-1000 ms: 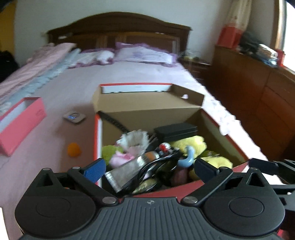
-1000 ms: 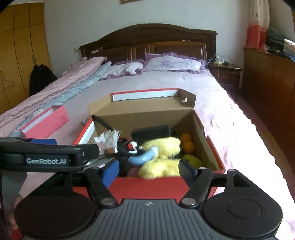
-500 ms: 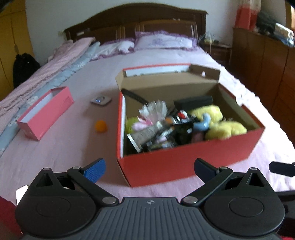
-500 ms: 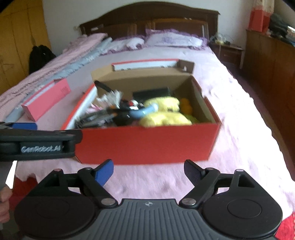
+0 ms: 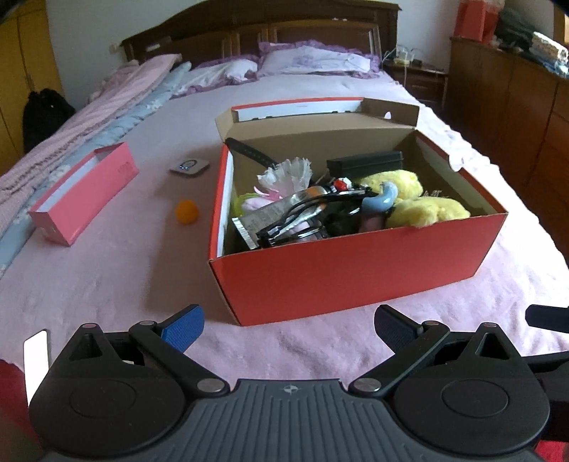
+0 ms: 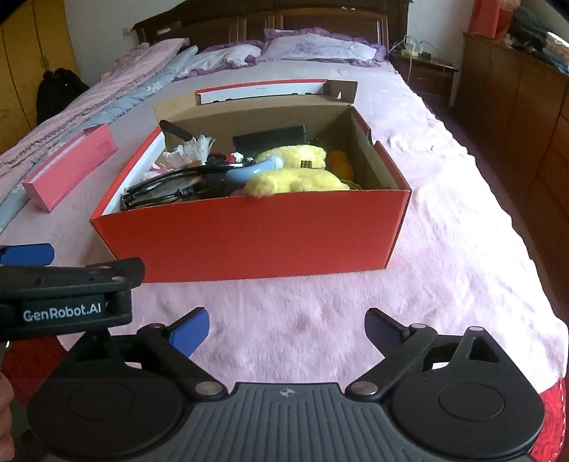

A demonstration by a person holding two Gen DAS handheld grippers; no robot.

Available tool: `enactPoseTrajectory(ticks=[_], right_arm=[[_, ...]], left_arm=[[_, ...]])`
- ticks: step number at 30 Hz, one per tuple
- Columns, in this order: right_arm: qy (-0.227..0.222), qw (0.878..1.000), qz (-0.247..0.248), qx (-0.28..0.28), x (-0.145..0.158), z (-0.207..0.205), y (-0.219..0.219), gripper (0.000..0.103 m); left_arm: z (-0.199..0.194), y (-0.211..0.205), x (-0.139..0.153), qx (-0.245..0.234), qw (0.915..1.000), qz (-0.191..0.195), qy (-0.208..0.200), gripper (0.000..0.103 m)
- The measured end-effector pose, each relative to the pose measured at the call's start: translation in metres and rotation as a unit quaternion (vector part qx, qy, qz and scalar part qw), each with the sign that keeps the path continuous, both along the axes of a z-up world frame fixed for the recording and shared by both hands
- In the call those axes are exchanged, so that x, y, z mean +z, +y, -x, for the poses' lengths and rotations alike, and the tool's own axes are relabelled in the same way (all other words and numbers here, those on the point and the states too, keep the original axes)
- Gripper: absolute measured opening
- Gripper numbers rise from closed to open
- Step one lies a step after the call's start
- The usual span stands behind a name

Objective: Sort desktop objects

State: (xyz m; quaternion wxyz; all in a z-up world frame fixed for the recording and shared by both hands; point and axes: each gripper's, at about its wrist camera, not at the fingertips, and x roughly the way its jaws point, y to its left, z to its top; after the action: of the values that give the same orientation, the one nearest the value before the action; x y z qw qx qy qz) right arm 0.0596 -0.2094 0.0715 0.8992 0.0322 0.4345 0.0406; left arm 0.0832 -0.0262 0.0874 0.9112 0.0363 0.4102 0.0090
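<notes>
An open red shoe box (image 5: 355, 270) (image 6: 249, 238) stands on the pink bedspread, full of items: yellow plush toys (image 5: 423, 209) (image 6: 291, 177), a black case (image 5: 366, 165), glasses (image 5: 302, 220), a blue curved object (image 5: 384, 197), a white tuft (image 5: 288, 174). An orange ball (image 5: 186, 211) and a small white device (image 5: 188, 166) lie left of the box. My left gripper (image 5: 288, 327) is open and empty, in front of the box. My right gripper (image 6: 286, 330) is open and empty, also short of the box. The left gripper's body shows in the right wrist view (image 6: 64, 295).
A long pink box (image 5: 85, 192) (image 6: 71, 167) lies open at the left of the bed. Pillows (image 5: 313, 60) and a wooden headboard (image 5: 266, 32) are at the far end. A wooden dresser (image 5: 515, 99) runs along the right. The bed's front edge is under the grippers.
Both grippers have pulled back and up from over the box to the near edge of the bed. Both stayed open and empty.
</notes>
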Motion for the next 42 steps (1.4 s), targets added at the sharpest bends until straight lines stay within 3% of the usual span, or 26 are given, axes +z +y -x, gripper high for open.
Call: enactPoseTrajectory(ticks=[3,9,18,28,42], right_arm=[[0.002,1.0,-0.002,-0.008,0.001,-0.001,-0.001,0.103],[0.016,1.0,0.005,-0.019,0.002,-0.007,-0.002,0.103],[0.005,1.0,-0.008,-0.019,0.01,-0.013,0.0,0.103],[0.03,0.999,-0.002,-0.026,-0.001,-0.016,0.002,0.103],[0.028,0.999,0.004,-0.028,-0.001,-0.014,0.001,0.103]], left_arm=[[0.001,0.002,0.001,-0.004,0.9999,0.011,-0.006,0.103],[-0.006,0.002,0.002,0.007,0.9998,-0.016,-0.011,0.103],[-0.015,0.017,-0.001,0.024,0.9981,0.056,0.01,0.103],[-0.016,0.013,-0.012,0.034,0.9991,0.021,0.016,0.103],[-0.014,0.016,-0.015,0.042,0.9982,0.038,0.021,0.103]])
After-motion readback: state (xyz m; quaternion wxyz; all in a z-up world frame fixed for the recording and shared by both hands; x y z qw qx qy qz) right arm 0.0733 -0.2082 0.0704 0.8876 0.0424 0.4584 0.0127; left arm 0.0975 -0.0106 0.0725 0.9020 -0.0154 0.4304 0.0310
